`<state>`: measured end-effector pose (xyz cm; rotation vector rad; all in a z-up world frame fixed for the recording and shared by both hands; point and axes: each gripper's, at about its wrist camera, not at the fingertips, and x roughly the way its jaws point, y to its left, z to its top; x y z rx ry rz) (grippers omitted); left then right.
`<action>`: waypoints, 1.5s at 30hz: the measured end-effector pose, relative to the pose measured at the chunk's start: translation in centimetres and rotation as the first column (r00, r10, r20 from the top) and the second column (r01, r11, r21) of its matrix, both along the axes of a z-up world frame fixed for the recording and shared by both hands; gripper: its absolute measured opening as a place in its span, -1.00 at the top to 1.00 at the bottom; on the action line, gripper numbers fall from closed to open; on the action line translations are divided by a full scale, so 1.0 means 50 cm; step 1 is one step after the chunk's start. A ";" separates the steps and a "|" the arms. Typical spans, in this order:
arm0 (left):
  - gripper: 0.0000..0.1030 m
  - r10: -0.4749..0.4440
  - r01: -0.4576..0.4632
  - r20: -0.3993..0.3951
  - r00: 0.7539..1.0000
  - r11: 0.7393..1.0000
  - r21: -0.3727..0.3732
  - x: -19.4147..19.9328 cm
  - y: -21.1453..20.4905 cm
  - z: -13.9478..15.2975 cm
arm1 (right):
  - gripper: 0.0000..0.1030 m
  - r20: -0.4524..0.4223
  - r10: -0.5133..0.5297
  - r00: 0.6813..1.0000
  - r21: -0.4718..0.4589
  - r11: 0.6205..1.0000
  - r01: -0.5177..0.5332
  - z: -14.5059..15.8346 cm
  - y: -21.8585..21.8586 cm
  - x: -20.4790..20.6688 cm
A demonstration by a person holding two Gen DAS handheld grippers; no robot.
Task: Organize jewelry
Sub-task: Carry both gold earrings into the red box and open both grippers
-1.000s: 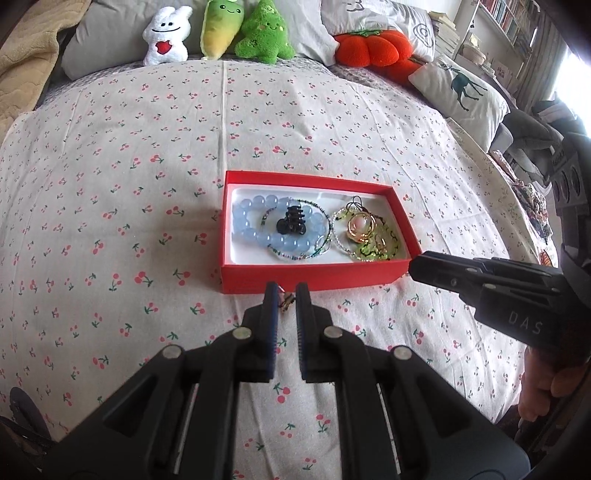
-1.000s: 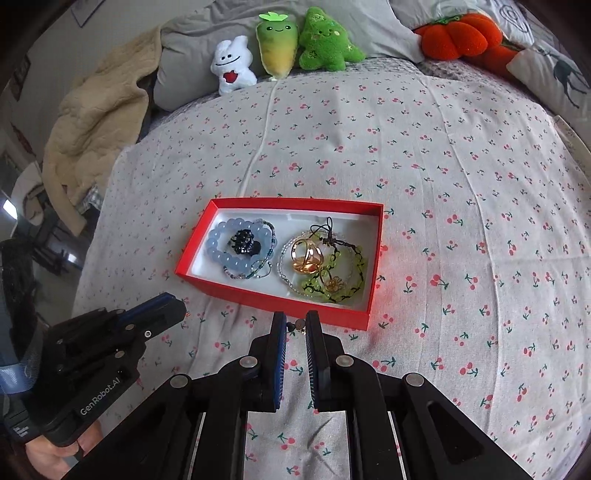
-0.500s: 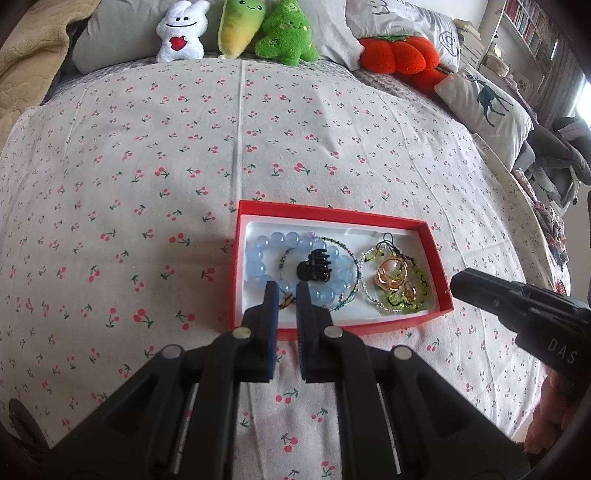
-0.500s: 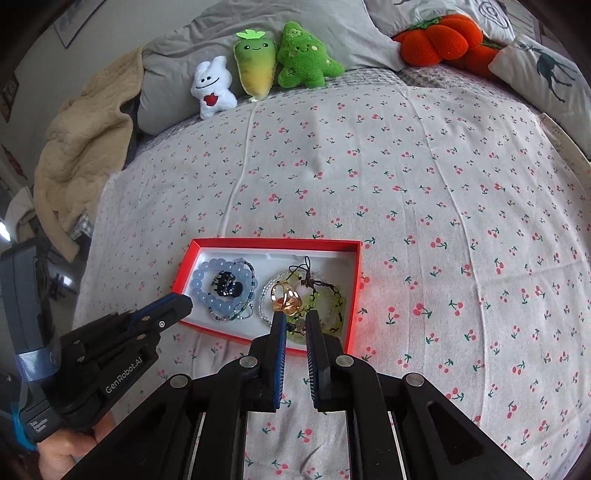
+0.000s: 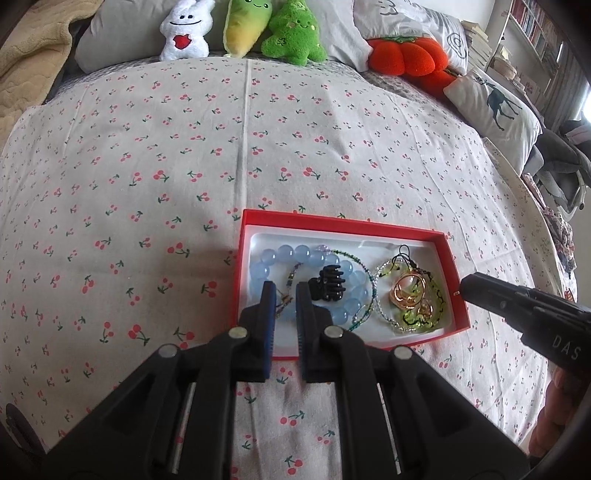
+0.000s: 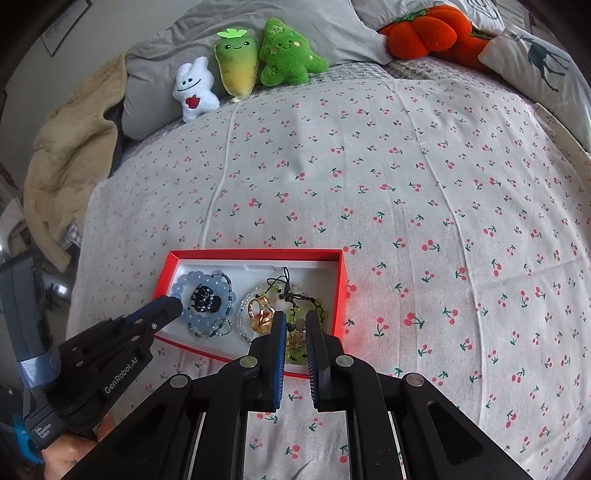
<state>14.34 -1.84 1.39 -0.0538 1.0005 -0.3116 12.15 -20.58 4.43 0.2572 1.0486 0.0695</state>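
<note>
A red box [image 5: 343, 225] with a white lining lies on the cherry-print bedspread. It holds a blue bead bracelet [image 5: 280, 254], a black hair claw [image 5: 328, 284], thin beaded strands, gold rings [image 5: 408, 293] and a green cord bracelet [image 5: 413, 317]. My left gripper [image 5: 285, 301] hangs over the box's left part, shut on a small earring [image 5: 282, 304]. My right gripper [image 6: 295, 326] hangs over the box's [image 6: 258, 254] right part, shut on a small stud earring [image 6: 297, 325], above the rings [image 6: 260, 317]. The hair claw [image 6: 203, 299] shows in the right wrist view too.
Plush toys [image 5: 240, 29] and pillows [image 5: 491, 99] line the head of the bed. A beige blanket [image 6: 66, 162] is heaped at the left. An orange pumpkin cushion [image 6: 424, 31] lies at the far right. Bookshelves [image 5: 532, 26] stand beyond the bed.
Both grippers have moved forward from the bedspread in front of the box to over the box, each still pinching its small earring.
</note>
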 end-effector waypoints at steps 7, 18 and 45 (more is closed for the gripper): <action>0.38 -0.021 0.021 0.017 1.000 1.000 -0.007 -0.012 -0.003 0.018 | 0.79 -0.010 -0.007 1.000 -0.004 1.000 0.007 -0.009 -0.005 0.009; -0.08 -0.034 0.034 0.025 0.999 0.999 0.000 -0.040 0.011 0.039 | 0.79 -0.017 -0.006 1.000 -0.006 1.000 0.005 -0.017 -0.004 0.018; -0.85 0.047 -0.045 -0.023 0.999 0.997 0.069 -0.097 0.039 0.037 | -0.18 0.023 -0.003 1.000 -0.061 0.998 0.004 0.029 0.000 -0.028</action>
